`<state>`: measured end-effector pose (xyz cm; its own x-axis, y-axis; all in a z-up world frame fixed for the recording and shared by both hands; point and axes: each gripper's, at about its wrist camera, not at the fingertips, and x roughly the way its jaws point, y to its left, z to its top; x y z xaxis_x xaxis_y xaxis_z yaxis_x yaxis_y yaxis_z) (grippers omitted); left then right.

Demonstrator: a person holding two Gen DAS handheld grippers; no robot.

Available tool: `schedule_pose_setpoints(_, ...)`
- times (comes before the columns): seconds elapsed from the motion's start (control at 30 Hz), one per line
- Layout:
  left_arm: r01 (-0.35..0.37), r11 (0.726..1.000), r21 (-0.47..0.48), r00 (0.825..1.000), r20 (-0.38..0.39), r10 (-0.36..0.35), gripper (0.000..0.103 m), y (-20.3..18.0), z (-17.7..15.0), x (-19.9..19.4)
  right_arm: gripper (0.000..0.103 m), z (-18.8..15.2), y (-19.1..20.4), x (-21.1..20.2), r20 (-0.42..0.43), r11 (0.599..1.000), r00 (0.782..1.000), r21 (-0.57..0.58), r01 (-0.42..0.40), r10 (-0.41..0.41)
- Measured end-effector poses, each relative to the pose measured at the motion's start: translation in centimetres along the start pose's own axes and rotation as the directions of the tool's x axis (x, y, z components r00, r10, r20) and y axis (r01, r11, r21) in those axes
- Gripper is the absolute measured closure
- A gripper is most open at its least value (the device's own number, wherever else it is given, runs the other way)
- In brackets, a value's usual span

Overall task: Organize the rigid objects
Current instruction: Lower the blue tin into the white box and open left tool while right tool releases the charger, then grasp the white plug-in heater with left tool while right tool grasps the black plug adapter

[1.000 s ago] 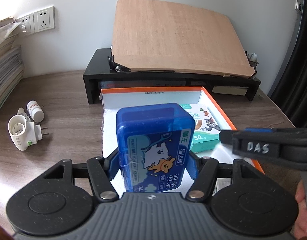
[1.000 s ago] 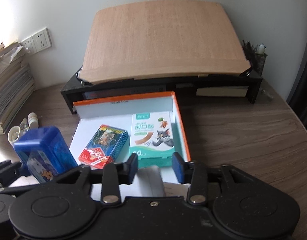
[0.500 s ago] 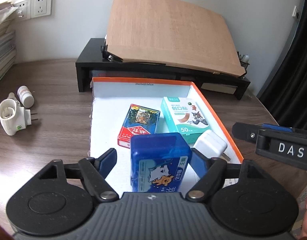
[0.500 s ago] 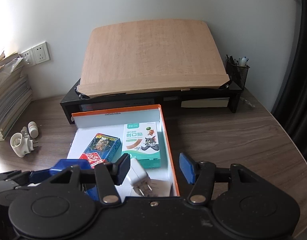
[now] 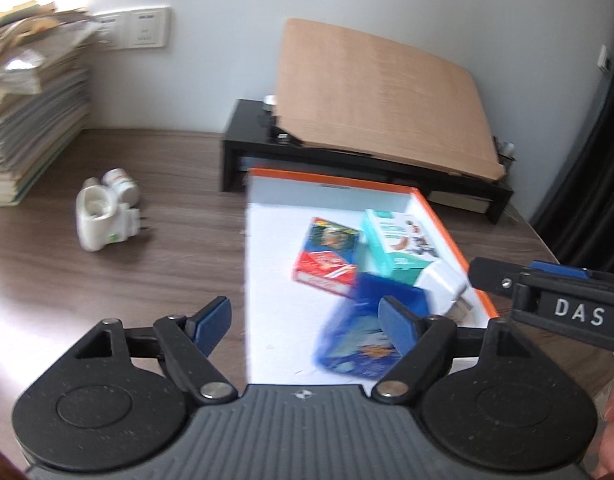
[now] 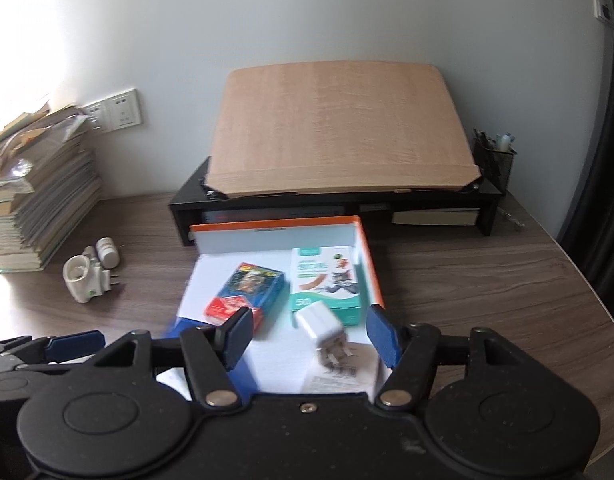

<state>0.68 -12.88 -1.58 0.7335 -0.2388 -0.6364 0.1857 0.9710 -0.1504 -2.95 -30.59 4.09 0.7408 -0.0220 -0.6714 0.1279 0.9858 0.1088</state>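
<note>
A white box with an orange rim (image 5: 443, 224) (image 6: 369, 256) lies on the desk. In it are a card pack (image 5: 327, 256) (image 6: 247, 292), a teal plaster box (image 5: 395, 240) (image 6: 327, 280), a white charger (image 5: 443, 284) (image 6: 319, 326) and the blue plastic case (image 5: 359, 340), which lies tilted at the near end. My left gripper (image 5: 307, 320) is open and empty, left of the case. My right gripper (image 6: 311, 338) is open and empty above the charger. A white plug-in device (image 5: 99, 220) (image 6: 83, 280) and a small bottle (image 5: 121, 184) (image 6: 107, 250) lie on the desk to the left.
A black monitor stand (image 5: 347, 164) (image 6: 335, 204) with a tilted wooden board (image 6: 339, 140) stands behind the box. A stack of books (image 5: 23, 112) (image 6: 35, 196) is at the far left. A pen holder (image 6: 493, 160) is at the back right.
My left gripper let go of the blue case, which now lies in the box, and swung left and back. My right gripper has pulled back and opened wider.
</note>
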Motion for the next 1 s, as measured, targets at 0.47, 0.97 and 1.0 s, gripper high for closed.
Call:
schedule_pose_setpoints(0.47,-0.219,0.962,-0.162,0.975,0.007,0.224,0.004,11.2,0.5,-0.8,0.026,-1.9,7.9,0.9,-0.086,0.977,0.980,-0.096,-0.189,0.181)
schedule_pose_setpoints(0.97,-0.182,0.982,0.059,0.983,-0.011,0.183,0.000,17.0,5.8,10.6,0.026,-5.0,15.1,3.2,-0.196,0.977,0.963,-0.065,-0.201,0.185)
schedule_pose_setpoints(1.0,-0.169,0.982,0.080,0.985,-0.020,0.171,0.000,17.3,5.8,11.3,0.026,-5.1,15.5,3.4,-0.205,0.979,0.962,-0.063,-0.195,0.178)
